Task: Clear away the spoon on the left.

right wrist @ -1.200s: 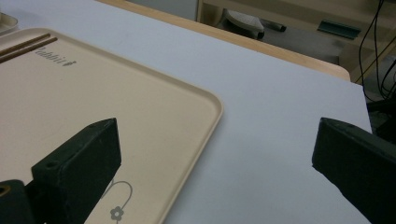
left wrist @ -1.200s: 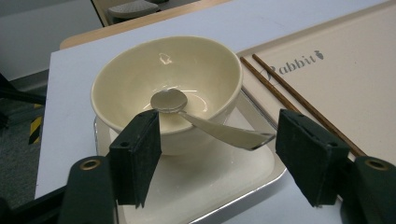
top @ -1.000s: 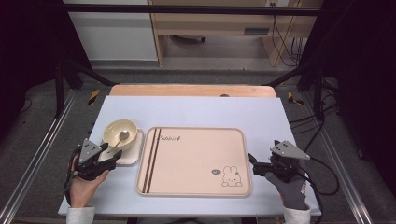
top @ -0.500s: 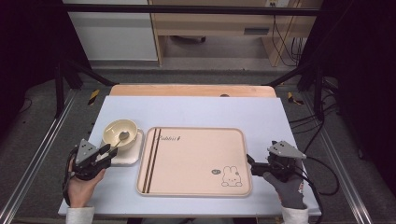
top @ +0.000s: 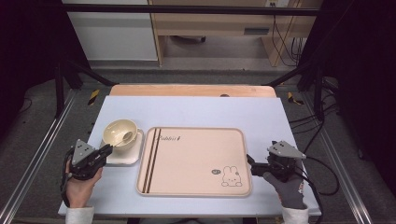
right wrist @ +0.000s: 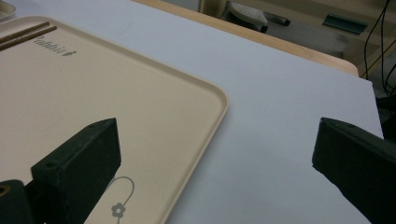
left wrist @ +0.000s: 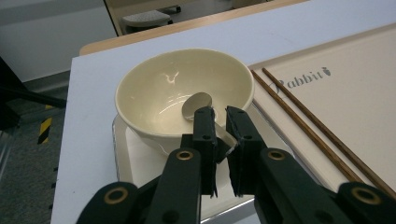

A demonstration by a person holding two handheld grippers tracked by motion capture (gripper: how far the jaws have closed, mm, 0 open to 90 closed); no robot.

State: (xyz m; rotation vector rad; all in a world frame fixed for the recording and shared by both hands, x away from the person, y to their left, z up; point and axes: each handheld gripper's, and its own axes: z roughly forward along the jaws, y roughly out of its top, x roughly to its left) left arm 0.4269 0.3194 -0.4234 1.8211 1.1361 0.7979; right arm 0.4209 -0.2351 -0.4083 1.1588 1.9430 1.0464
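Observation:
A cream bowl stands on a white square plate at the table's left. In it lies a pale spoon, its handle running out over the near rim. My left gripper is at that rim, its jaws nearly together on the spoon's handle. A beige tray lies mid-table with two brown chopsticks along its left side. My right gripper stands wide open at the tray's right edge, holding nothing.
The tray bears a rabbit drawing at its near right corner. The light blue table top ends in a wooden strip at the back. Dark frame rails and cables stand to both sides.
My right gripper has slid slightly left, closer to the tray's edge. The left gripper has stayed at the bowl's rim.

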